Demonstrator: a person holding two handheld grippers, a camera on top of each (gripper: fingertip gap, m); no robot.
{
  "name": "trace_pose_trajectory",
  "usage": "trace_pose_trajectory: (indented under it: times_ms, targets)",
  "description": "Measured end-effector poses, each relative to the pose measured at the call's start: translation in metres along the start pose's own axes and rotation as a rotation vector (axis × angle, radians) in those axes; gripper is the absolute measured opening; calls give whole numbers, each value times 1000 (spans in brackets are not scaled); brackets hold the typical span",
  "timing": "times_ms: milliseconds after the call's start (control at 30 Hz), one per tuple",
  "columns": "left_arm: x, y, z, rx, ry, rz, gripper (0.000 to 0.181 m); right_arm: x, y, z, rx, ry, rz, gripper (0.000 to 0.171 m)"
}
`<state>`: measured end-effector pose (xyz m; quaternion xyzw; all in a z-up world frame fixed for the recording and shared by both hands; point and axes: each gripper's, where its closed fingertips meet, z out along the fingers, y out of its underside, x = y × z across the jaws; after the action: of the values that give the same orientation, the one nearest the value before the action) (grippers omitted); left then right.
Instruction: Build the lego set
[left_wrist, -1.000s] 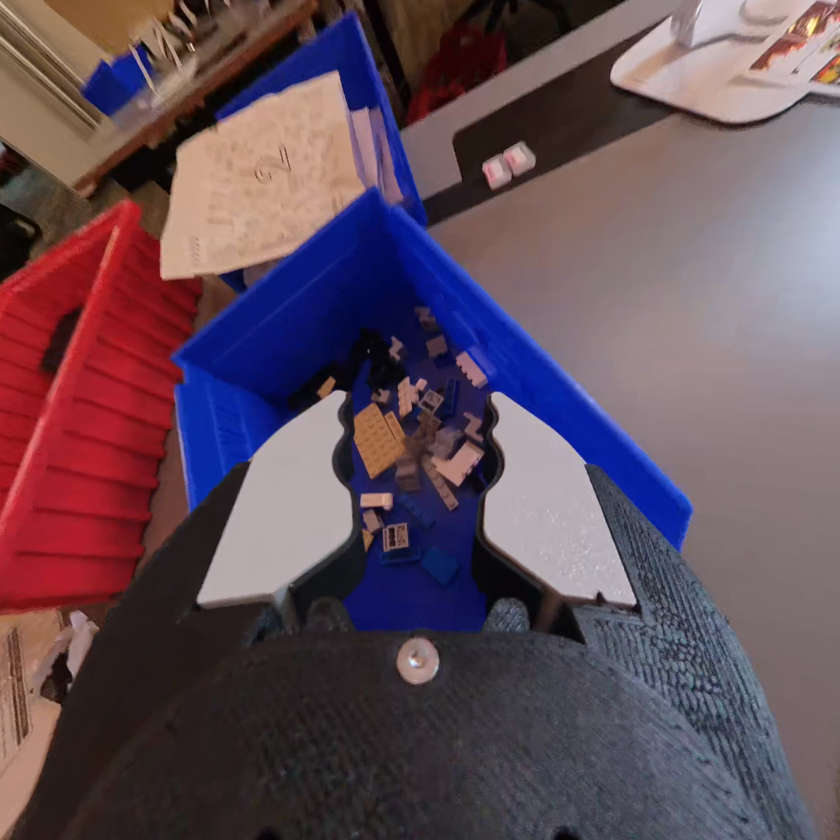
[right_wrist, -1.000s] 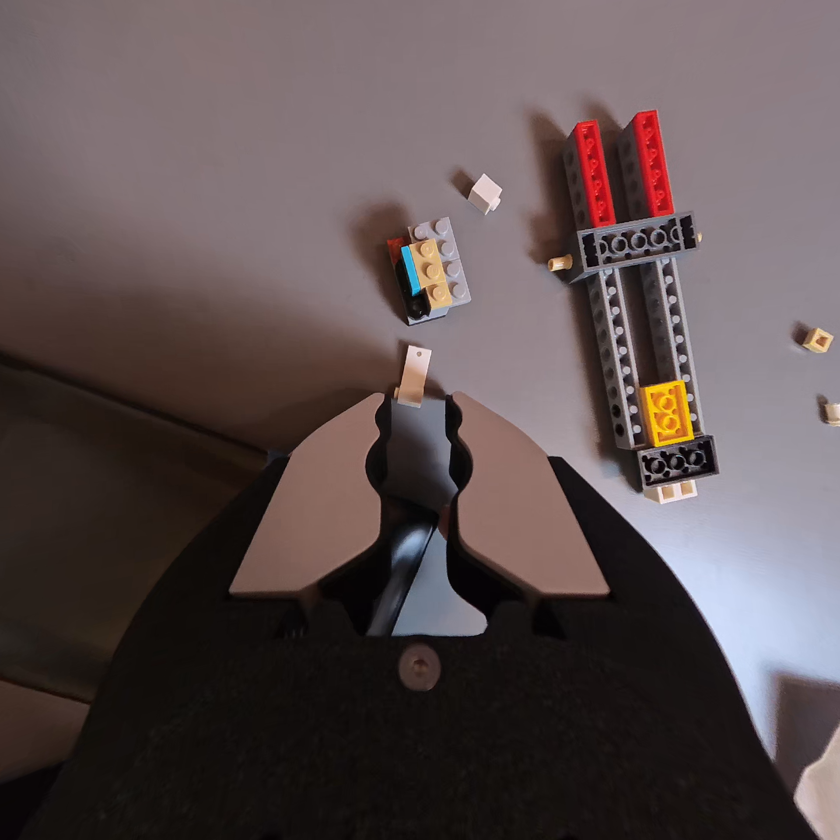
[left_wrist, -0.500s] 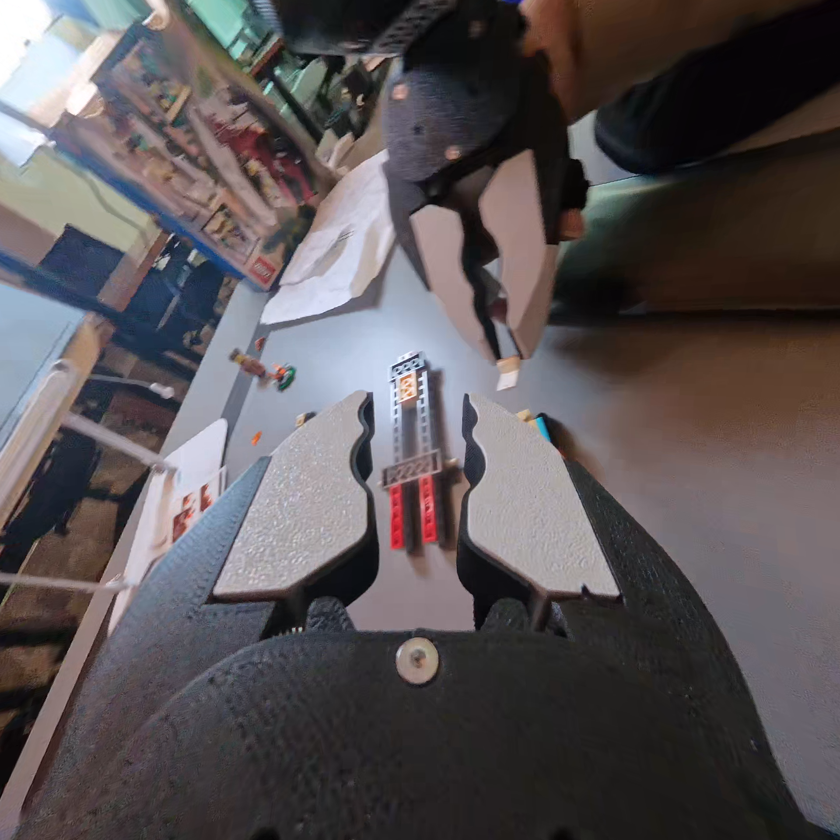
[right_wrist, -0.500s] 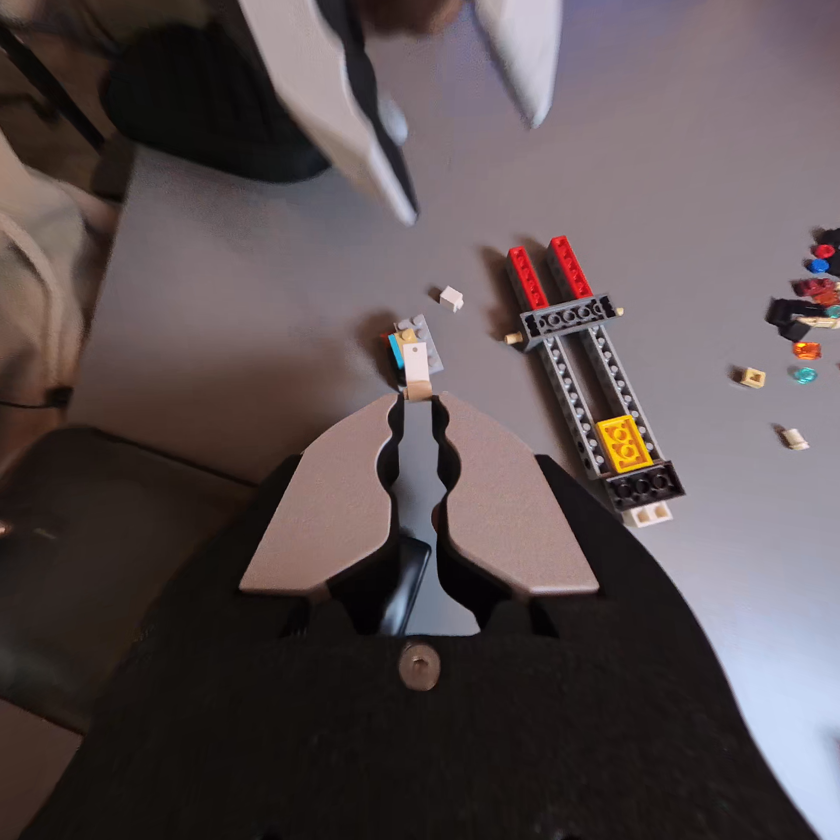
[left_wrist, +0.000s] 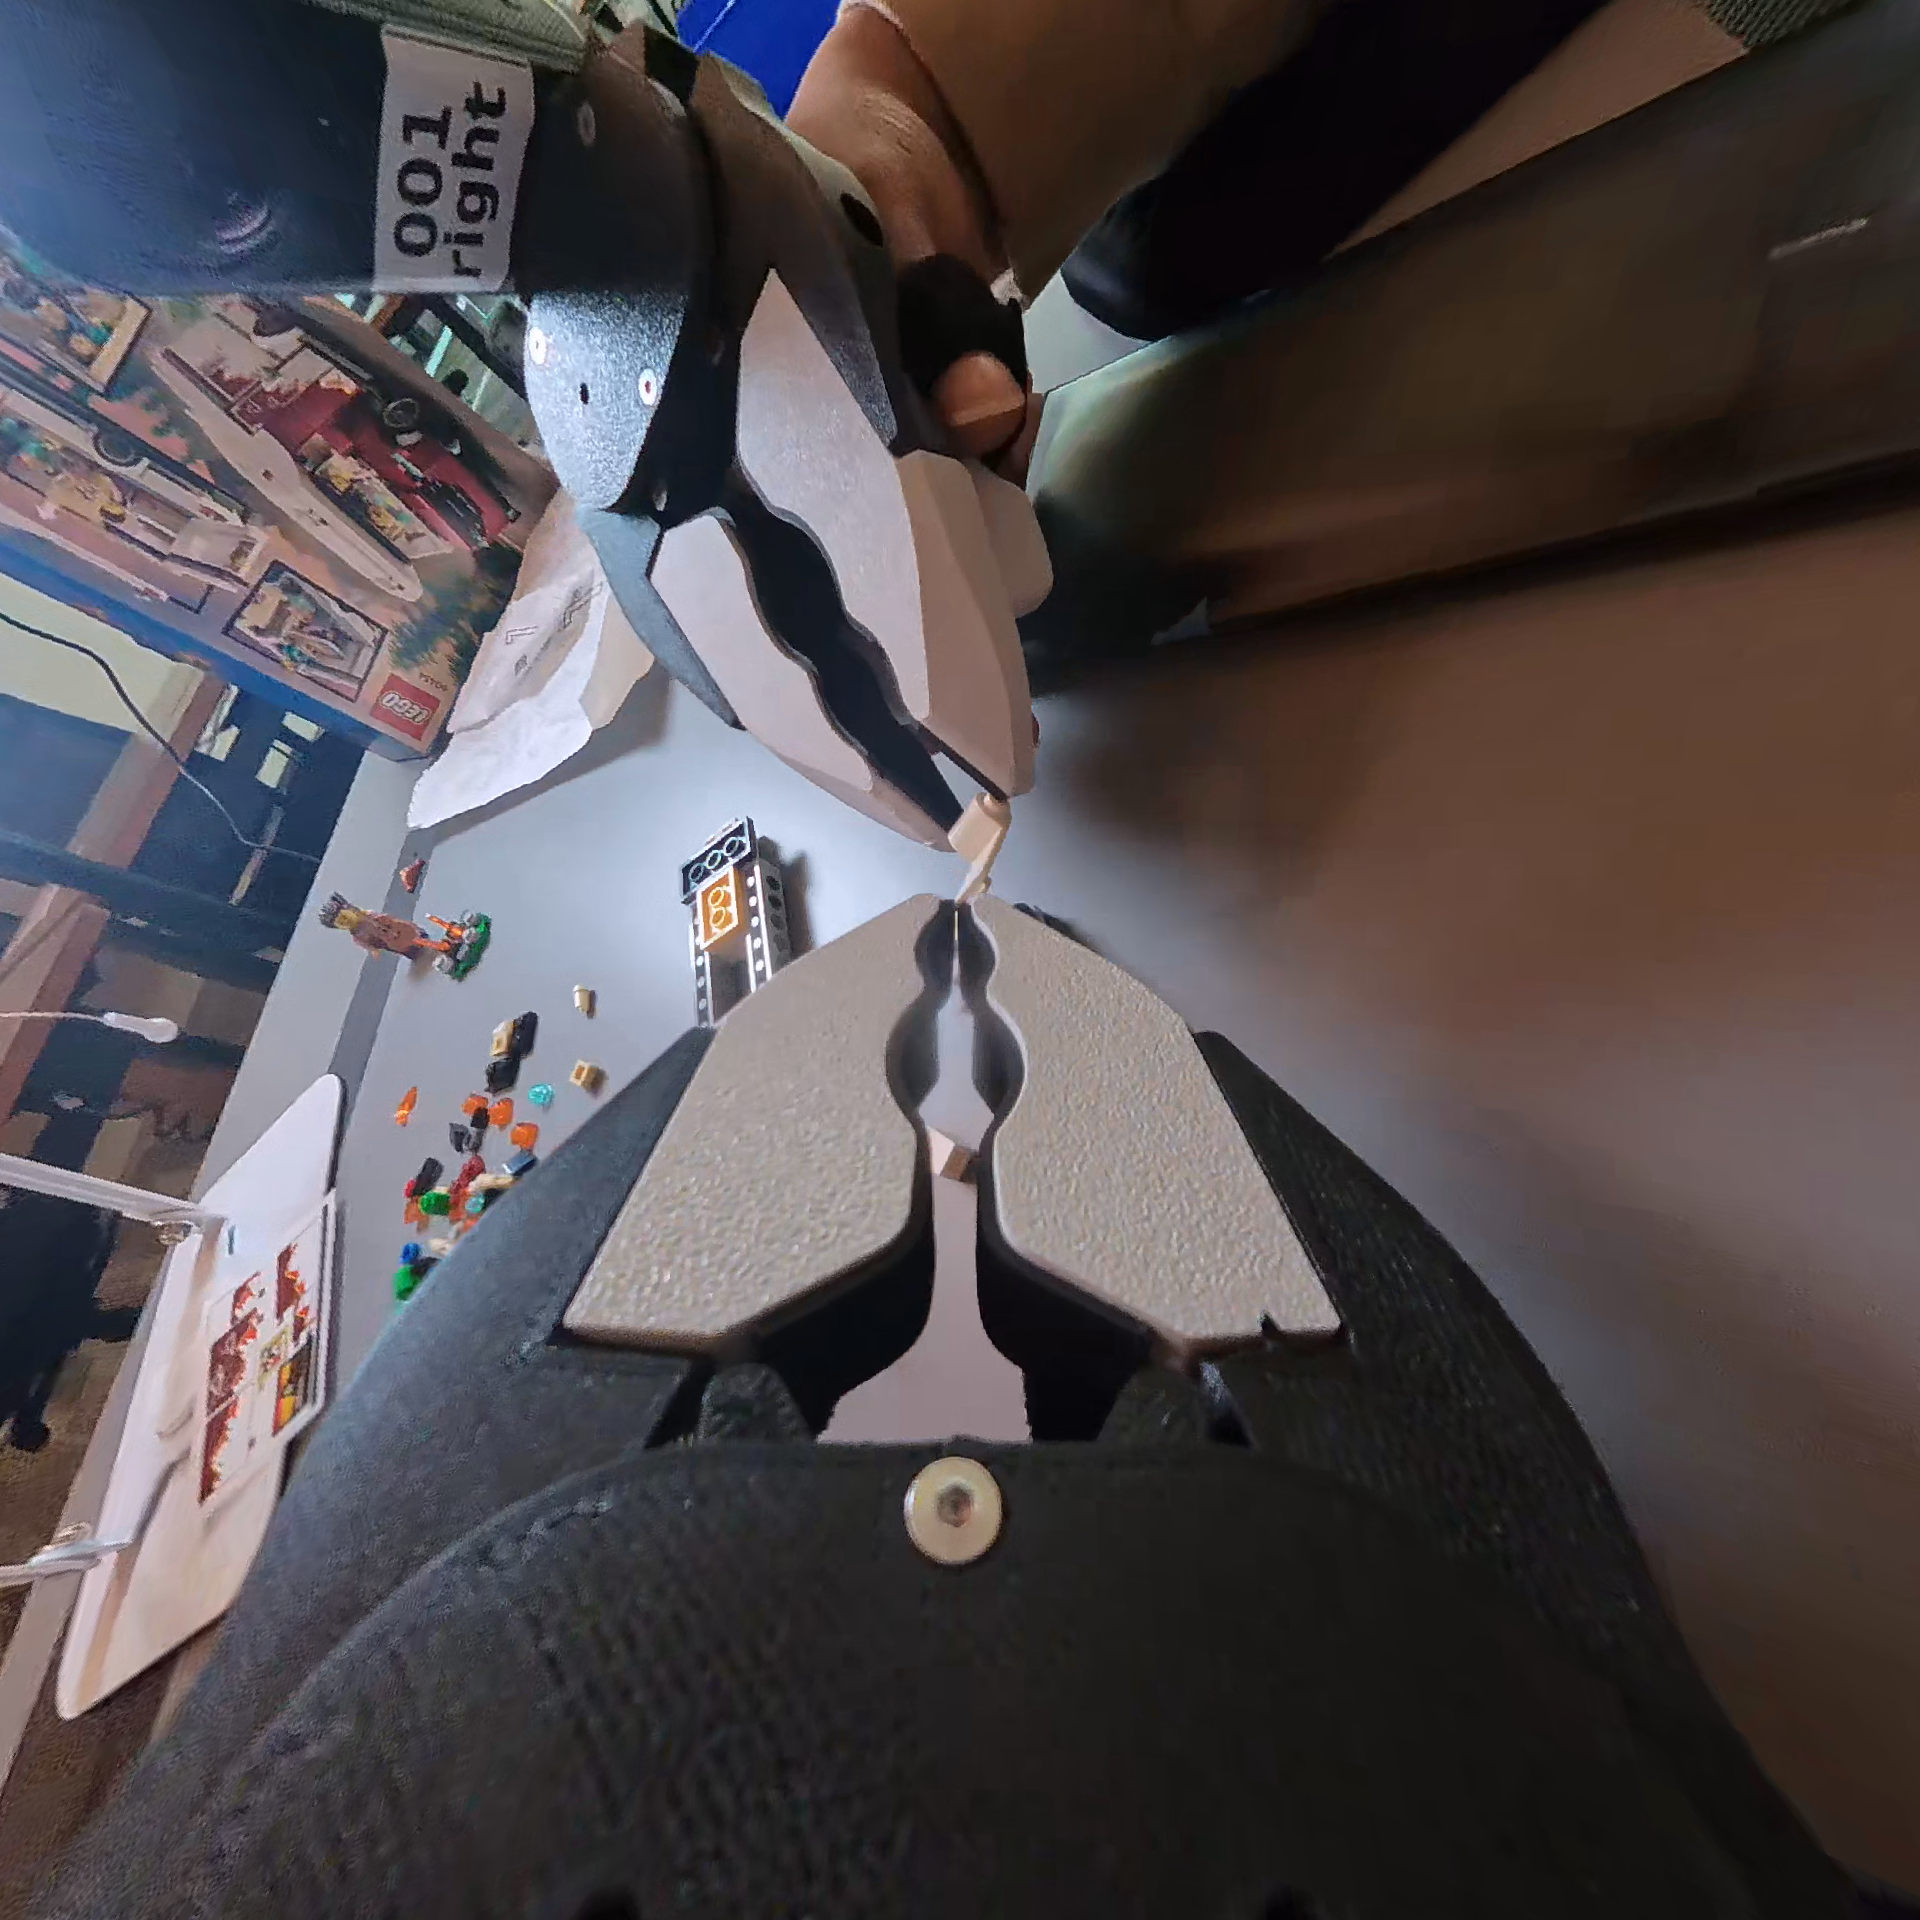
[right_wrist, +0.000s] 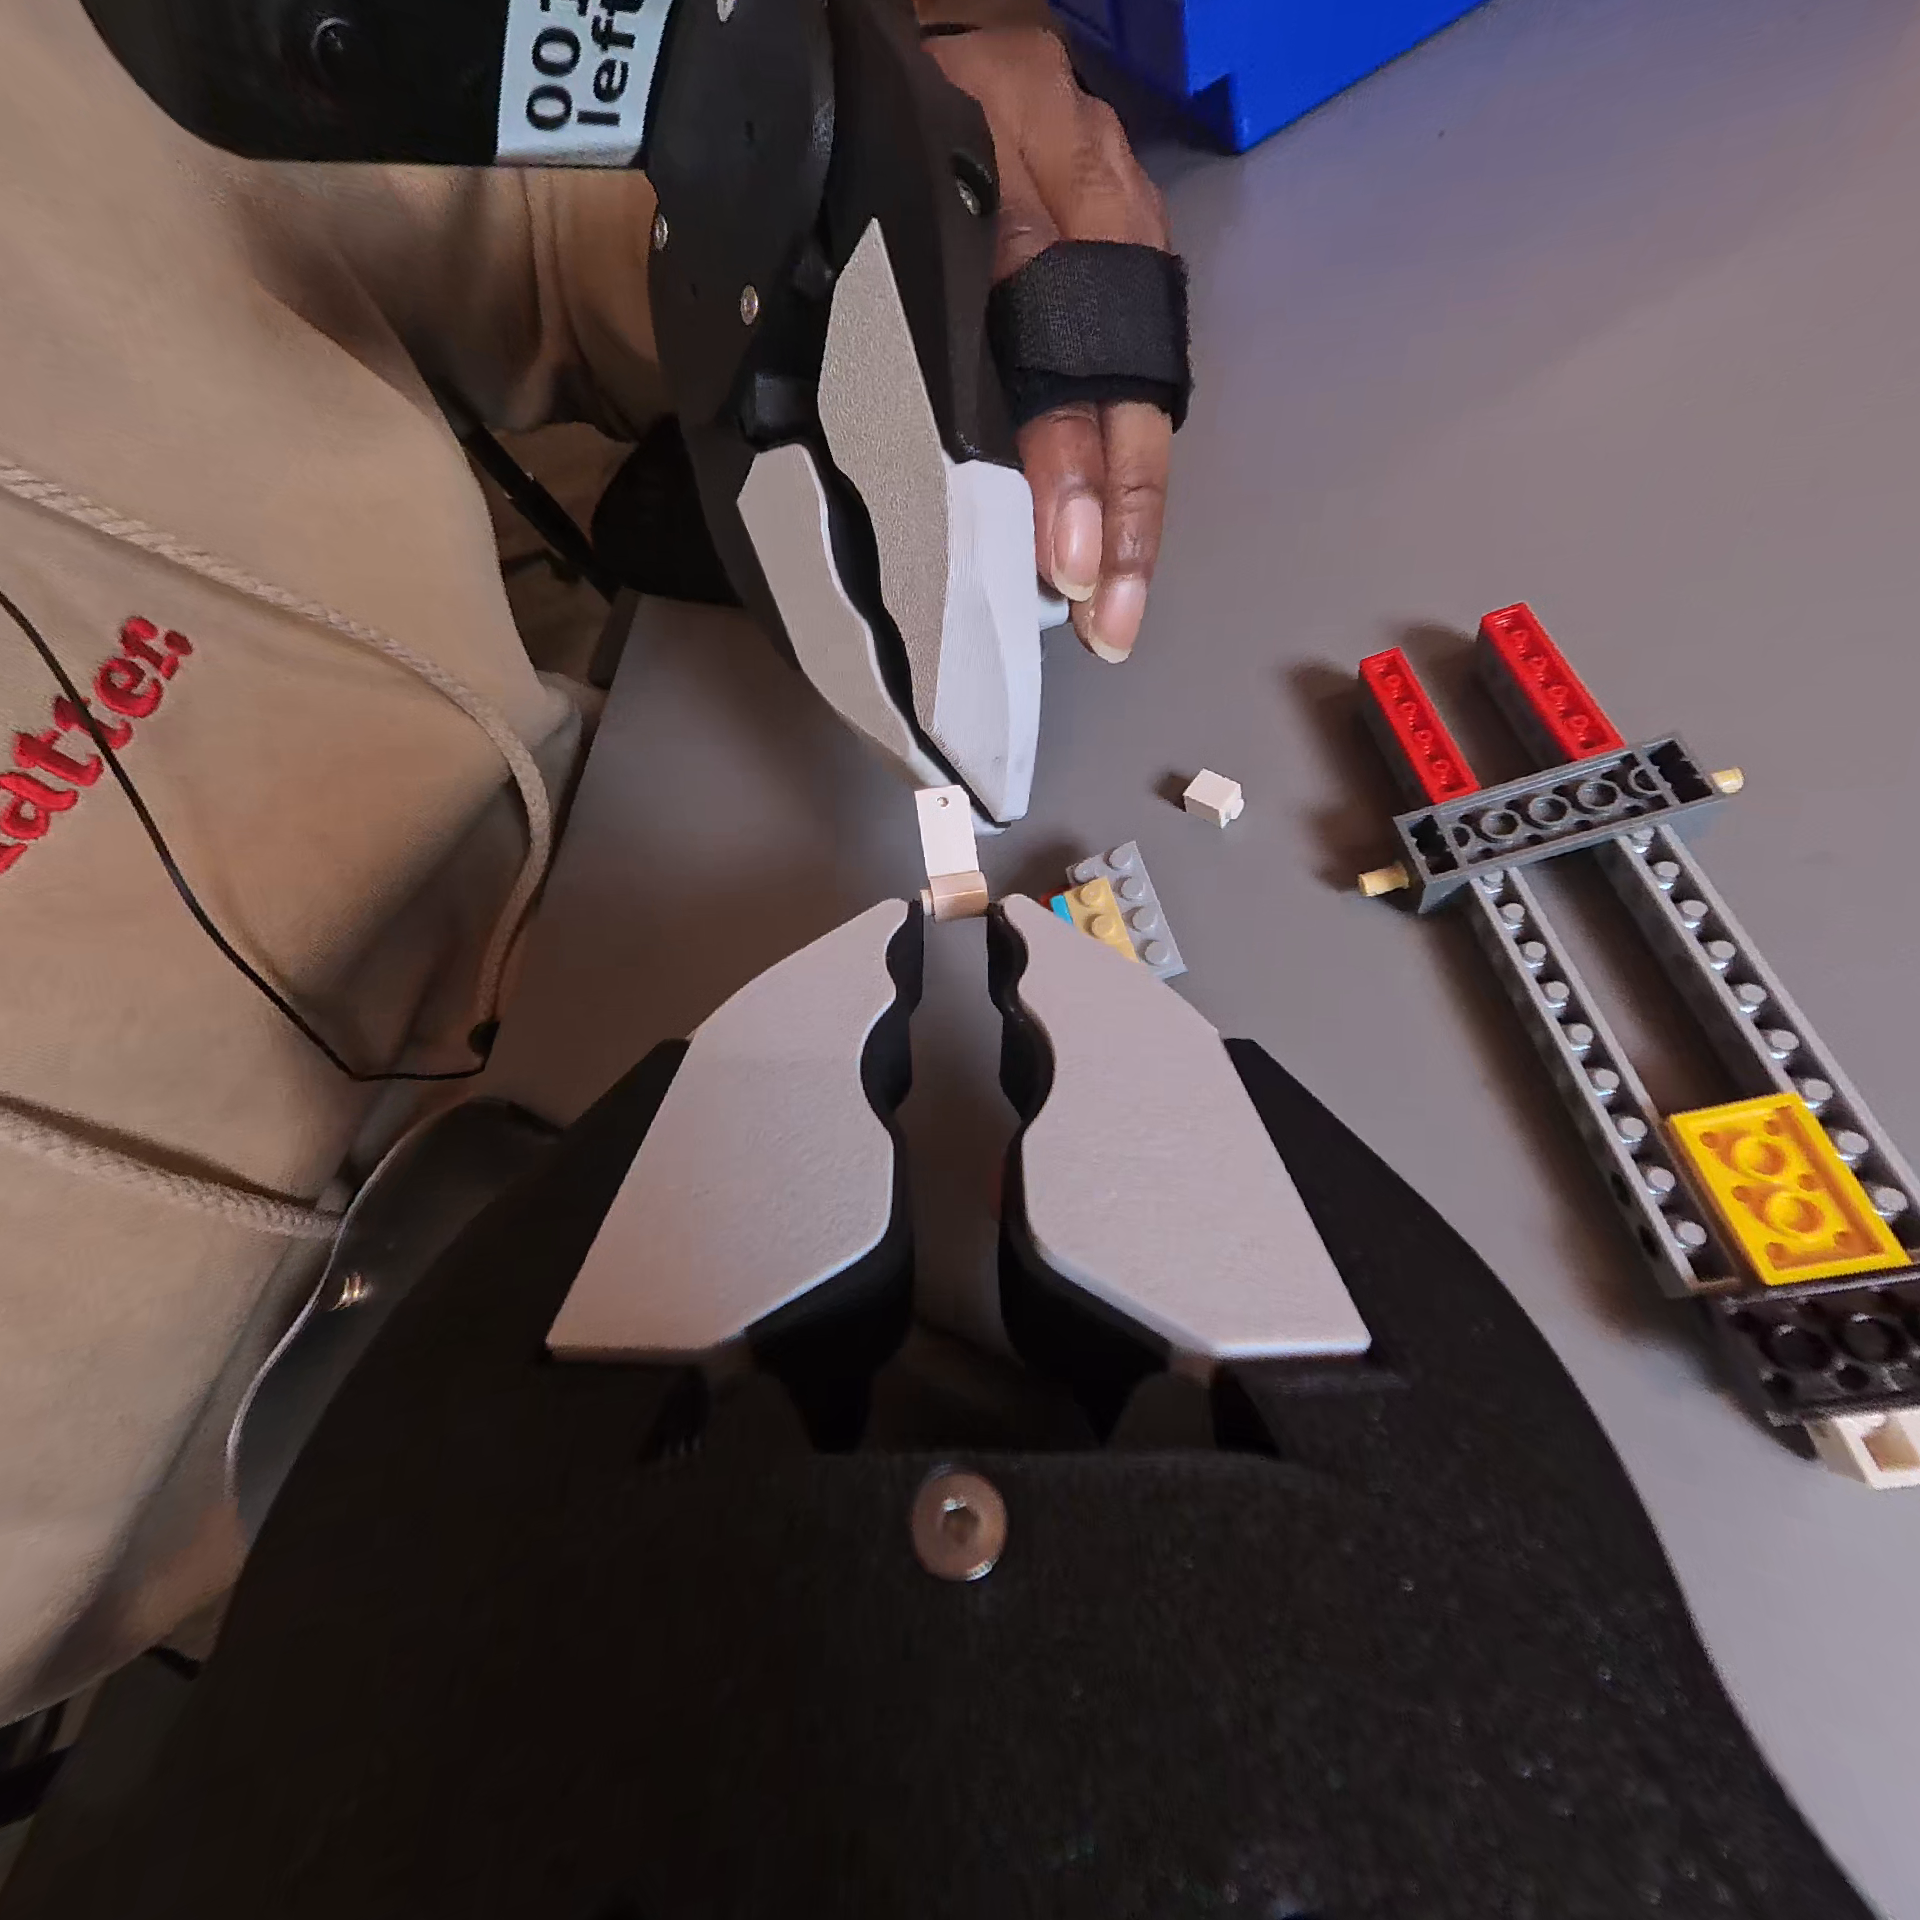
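My right gripper (right_wrist: 956, 914) is shut on a small tan piece (right_wrist: 958, 898) with a white plate (right_wrist: 943, 833) standing up from it, held just above the grey table (right_wrist: 1558, 416). My left gripper (left_wrist: 961, 914) faces it with jaws almost closed, and its tips pinch the far end of the white plate (left_wrist: 975, 883). In the right wrist view the left gripper (right_wrist: 971, 800) comes down from above onto the plate. The long grey beam frame (right_wrist: 1590, 997) with red bricks and a yellow plate (right_wrist: 1787, 1184) lies to the right.
A small grey, tan and blue assembly (right_wrist: 1127, 920) and a white brick (right_wrist: 1210, 798) lie near the tips. A blue bin (right_wrist: 1247, 62) stands at the back. Loose pieces (left_wrist: 468, 1153), a booklet (left_wrist: 239, 1351) and a set box (left_wrist: 208, 499) lie far left. The person's torso (right_wrist: 208, 727) is close. My two grippers' fingertips are within a few centimetres of each other.
My left gripper swung from over the blue bin to the table, then closed in tip to tip on the right gripper's piece. My right gripper lifted the tan and white piece toward it.
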<state>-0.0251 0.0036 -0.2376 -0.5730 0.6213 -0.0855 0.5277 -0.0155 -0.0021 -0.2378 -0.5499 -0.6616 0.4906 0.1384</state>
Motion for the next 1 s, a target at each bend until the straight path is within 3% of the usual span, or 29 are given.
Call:
trace_pose_trajectory:
  times_ms: [333,533,800,1000]
  targets:
    - [7,6,2,-18,47,-38,13,5,3,0,6,-5,76,12]
    - [8,5,3,-28,42,-26,5,6,3,2,-1,2,88,12]
    - [1,6,-2,-2,215,-563,2,15,-7,-3,-13,235,-213,22]
    - [8,4,1,-6,270,-629,2,14,-2,5,-68,281,-311,9]
